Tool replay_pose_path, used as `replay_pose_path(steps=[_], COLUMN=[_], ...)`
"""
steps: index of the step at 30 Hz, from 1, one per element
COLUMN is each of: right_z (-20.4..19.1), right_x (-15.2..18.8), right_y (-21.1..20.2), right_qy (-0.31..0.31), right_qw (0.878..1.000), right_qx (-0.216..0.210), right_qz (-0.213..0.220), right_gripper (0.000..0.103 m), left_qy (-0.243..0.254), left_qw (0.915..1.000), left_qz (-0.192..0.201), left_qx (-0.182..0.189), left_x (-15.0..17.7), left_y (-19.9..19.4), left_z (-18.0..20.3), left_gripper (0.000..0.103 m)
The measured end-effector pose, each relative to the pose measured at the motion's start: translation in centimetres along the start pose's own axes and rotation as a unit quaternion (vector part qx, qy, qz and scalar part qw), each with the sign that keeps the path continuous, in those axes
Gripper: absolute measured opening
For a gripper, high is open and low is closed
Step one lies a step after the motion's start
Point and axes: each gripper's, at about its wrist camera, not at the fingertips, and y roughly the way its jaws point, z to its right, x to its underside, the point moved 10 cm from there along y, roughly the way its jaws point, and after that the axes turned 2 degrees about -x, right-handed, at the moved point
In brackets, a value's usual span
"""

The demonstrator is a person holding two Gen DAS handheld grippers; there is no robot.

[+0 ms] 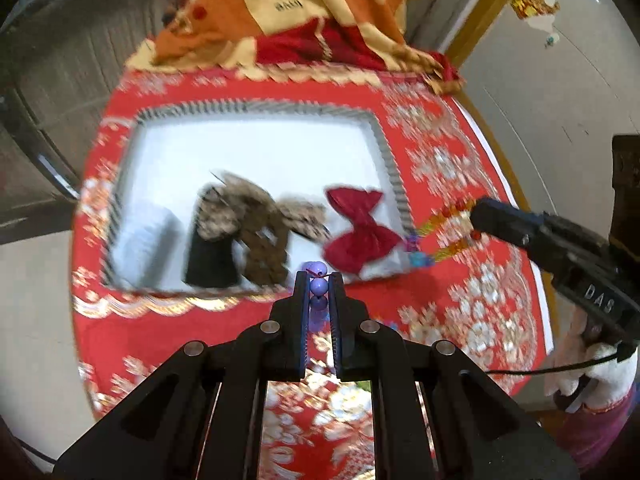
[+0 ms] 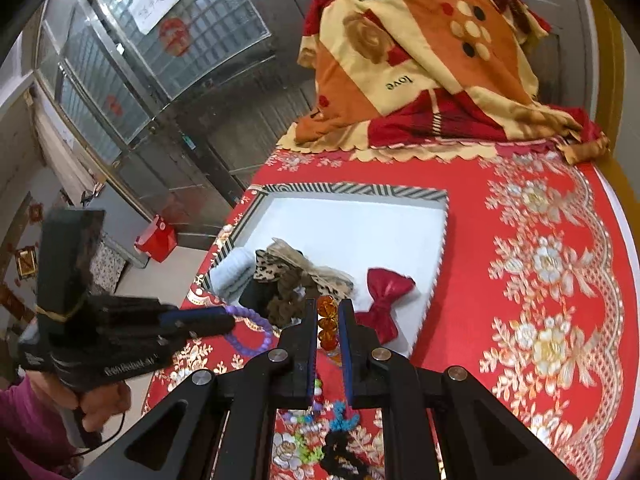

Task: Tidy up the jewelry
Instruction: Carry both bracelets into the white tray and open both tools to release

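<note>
My left gripper (image 1: 319,278) is shut on a purple bead bracelet (image 1: 319,286), held above the red tablecloth just short of the white tray's near rim. In the right wrist view the left gripper (image 2: 230,322) holds the purple loop (image 2: 256,326) hanging. My right gripper (image 2: 327,310) is shut on an orange and red bead bracelet (image 2: 327,322); in the left wrist view it (image 1: 476,216) holds that strand (image 1: 444,224) by the tray's right side. The white tray (image 1: 256,148) holds a red bow (image 1: 362,232), leopard-print bows (image 1: 256,216), a black item and a pale folded item.
A round table with a red floral cloth (image 2: 540,280) carries the tray (image 2: 360,220). A folded orange and red blanket (image 2: 420,60) lies at the far side. Colourful small jewelry and a black scrunchie (image 2: 336,452) lie on the cloth under my right gripper.
</note>
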Motion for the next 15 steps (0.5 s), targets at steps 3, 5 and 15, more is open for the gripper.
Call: replay_pose_path(steps=[3,5,15], right_z=[-0.2,-0.1,-0.5], right_x=[-0.9,-1.4,-4.9], right_y=[0.8,1.5,5.9], right_qy=[-0.009,-0.01,-0.028], right_qw=[1.0,1.0,0.999], right_qx=[0.004,0.005,0.017], right_qz=[-0.003,-0.007,-0.026], right_gripper=[0.01,0.009,0.01], left_qy=[-0.003,-0.005,-0.025], left_qw=[0.9997,0.999,0.9949], left_qz=[0.014,0.024,0.031], left_qx=[-0.019,-0.038,-0.092], left_x=[-1.4,-2.6,-7.0], left_y=[-0.7,-0.8,0.8], left_z=[-1.3,-2.3,-7.5], left_gripper=[0.008,0.008,0.008])
